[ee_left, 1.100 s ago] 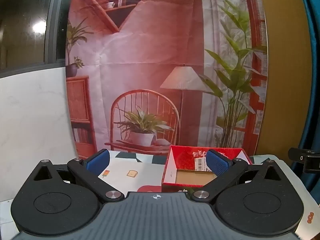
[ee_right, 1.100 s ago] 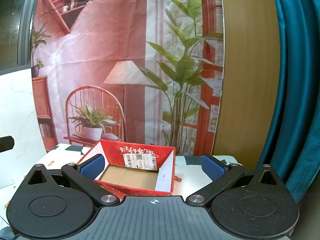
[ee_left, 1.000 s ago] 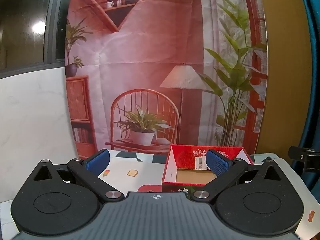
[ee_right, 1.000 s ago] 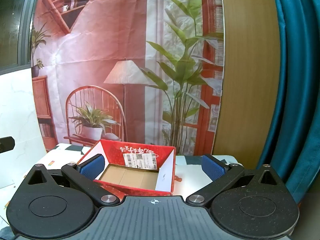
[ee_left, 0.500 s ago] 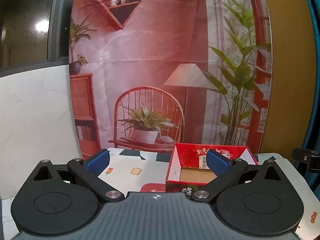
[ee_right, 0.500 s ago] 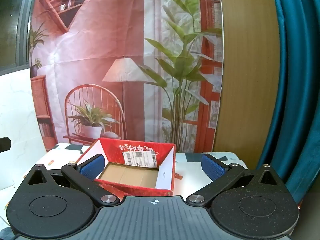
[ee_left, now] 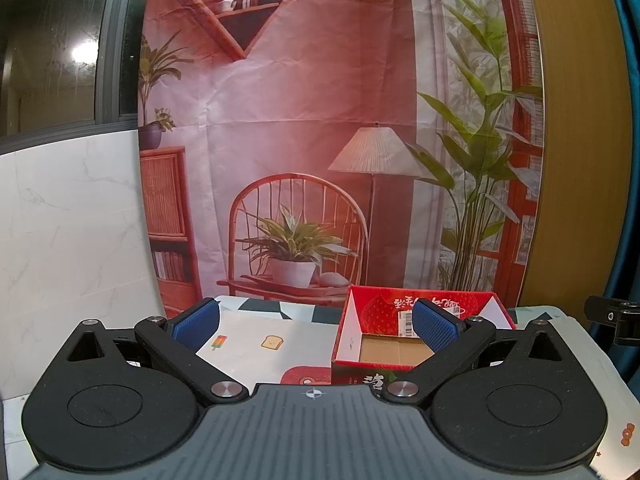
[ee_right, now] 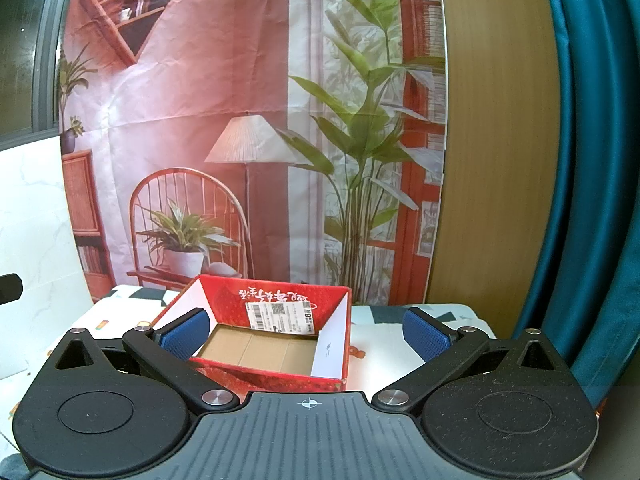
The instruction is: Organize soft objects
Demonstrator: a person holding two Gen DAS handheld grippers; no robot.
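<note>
Tabletop (ee_left: 248, 344): both grippers (ee_left: 316, 322) (ee_right: 306, 330) spread wide, empty; box (ee_right: 276, 344) ahead.

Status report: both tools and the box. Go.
Left tool open, empty. Right tool open, empty. Red cardboard box open-topped, nothing inside. No soft objects in view.

Table (ee_left: 248, 354), cartoon-print cloth; open red box (ee_right: 276, 308) resting on it.

Red box (ee_right: 256, 376), brown floor; blue gripper pads (ee_left: 196, 322); teal curtain (ee_right: 580, 160).
</note>
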